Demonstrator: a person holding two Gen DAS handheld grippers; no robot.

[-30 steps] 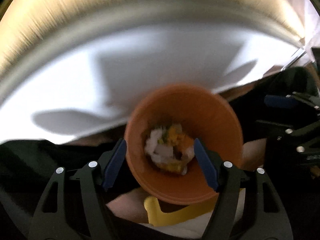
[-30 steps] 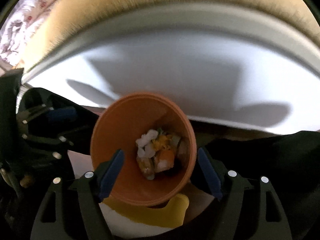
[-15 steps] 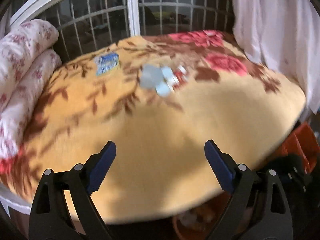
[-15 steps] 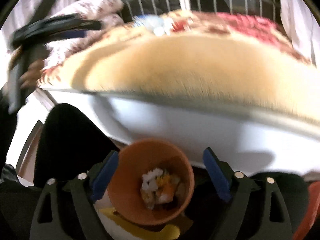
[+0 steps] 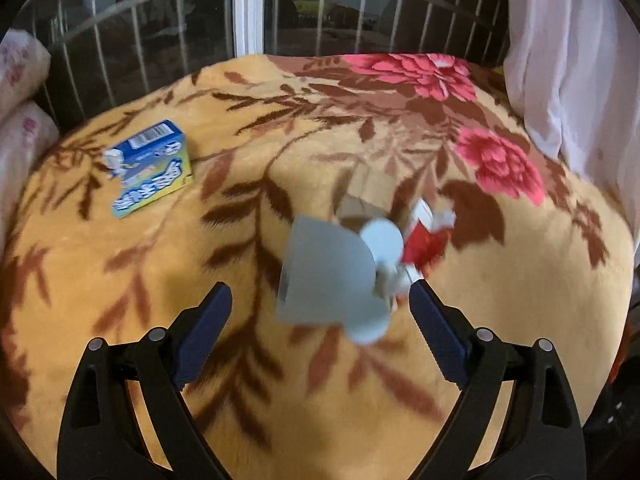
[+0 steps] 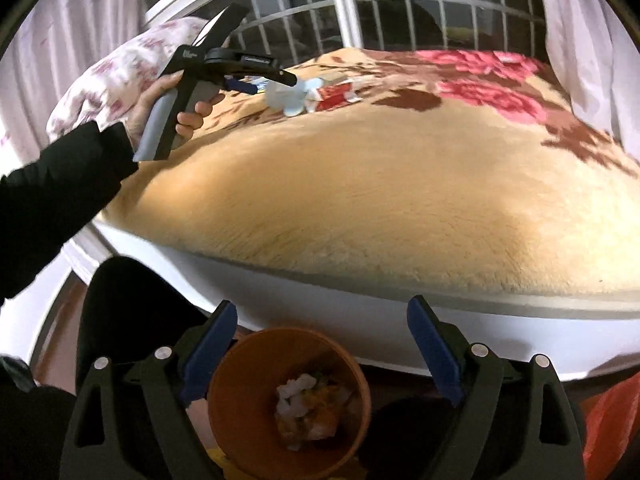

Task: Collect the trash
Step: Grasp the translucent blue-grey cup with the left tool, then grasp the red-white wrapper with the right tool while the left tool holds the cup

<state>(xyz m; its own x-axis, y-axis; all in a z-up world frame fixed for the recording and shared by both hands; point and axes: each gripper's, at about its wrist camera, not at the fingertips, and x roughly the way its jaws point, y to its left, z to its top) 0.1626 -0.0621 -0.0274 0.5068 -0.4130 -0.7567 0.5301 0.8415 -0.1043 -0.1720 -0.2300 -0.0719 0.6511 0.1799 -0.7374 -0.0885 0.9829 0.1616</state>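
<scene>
Trash pile (image 5: 360, 264): grey paper cup, pale round lid, red-and-white wrapper and brown cardboard scrap, blurred, lying together on the floral blanket (image 5: 500, 288), near its middle.
Blue-and-yellow carton (image 5: 150, 168): on the same blanket, well left of the pile, toward the window (image 5: 248, 4).
Orange bin (image 6: 288, 400): on the floor below the blanket's near edge, scraps of waste inside.
Left gripper (image 5: 320, 300): above the blanket just short of the pile; jaws have just been opening, now spread wide, nothing between them. Held in a hand (image 6: 160, 100) with black sleeve.
Right gripper (image 6: 320, 320): over the bin; jaws have just been opening, now wide, gripping nothing.
</scene>
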